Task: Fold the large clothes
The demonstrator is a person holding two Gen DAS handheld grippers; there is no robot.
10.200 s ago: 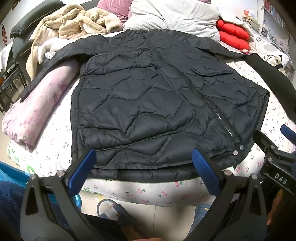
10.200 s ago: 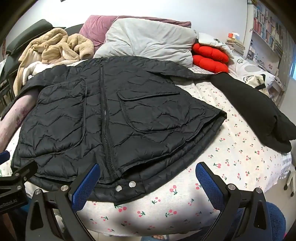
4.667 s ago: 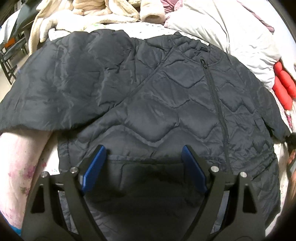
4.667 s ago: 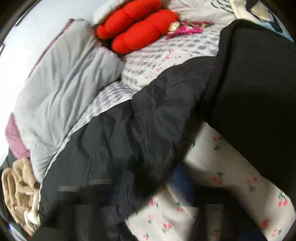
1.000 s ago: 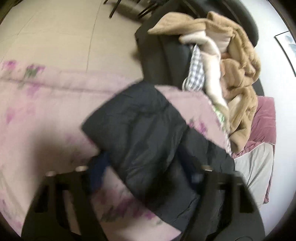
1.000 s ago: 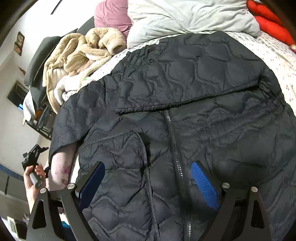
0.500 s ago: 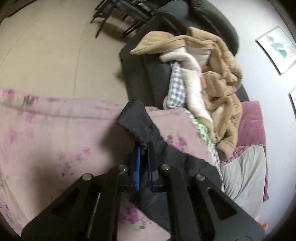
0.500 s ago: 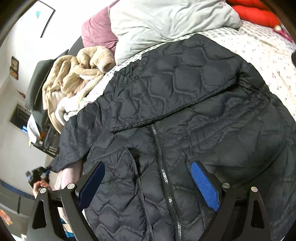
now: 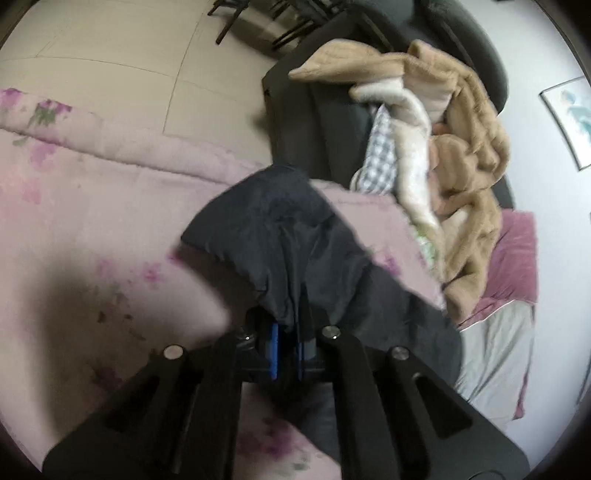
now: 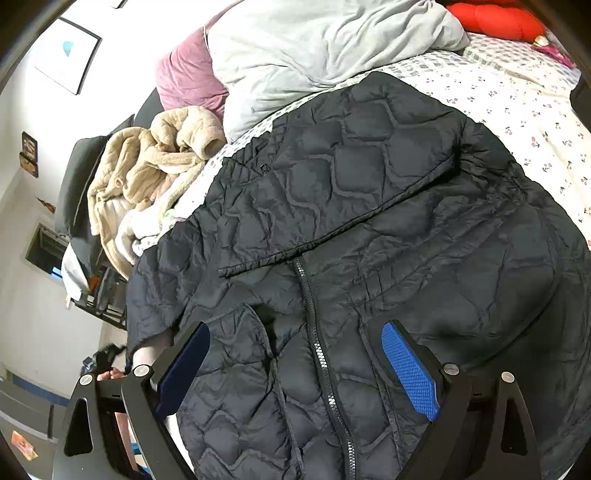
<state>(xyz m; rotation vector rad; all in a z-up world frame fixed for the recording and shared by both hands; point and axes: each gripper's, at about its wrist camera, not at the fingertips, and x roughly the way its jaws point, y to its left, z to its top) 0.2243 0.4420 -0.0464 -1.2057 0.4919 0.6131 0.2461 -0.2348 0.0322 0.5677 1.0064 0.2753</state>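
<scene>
A black quilted jacket (image 10: 369, 258) lies front up on the bed, zipper running toward me, its right sleeve folded across the chest. My right gripper (image 10: 295, 369) hovers open above the jacket's lower front, holding nothing. My left gripper (image 9: 288, 347) is shut on the end of the jacket's left sleeve (image 9: 273, 236), which lies over a pink floral quilt (image 9: 92, 221) at the bed's left side. In the right wrist view the left gripper (image 10: 107, 362) shows small at the sleeve end.
A beige fleece robe (image 10: 155, 162) and a checked cloth (image 9: 380, 155) are piled on a dark chair (image 9: 314, 103) left of the bed. A grey duvet (image 10: 314, 44), purple pillow (image 10: 184, 77) and red cushions (image 10: 495, 18) lie at the head. Cherry-print sheet (image 10: 517, 103) shows on the right.
My left gripper closed on the sleeve end within the last second and has lifted it slightly. My right gripper has drifted over the jacket, still open.
</scene>
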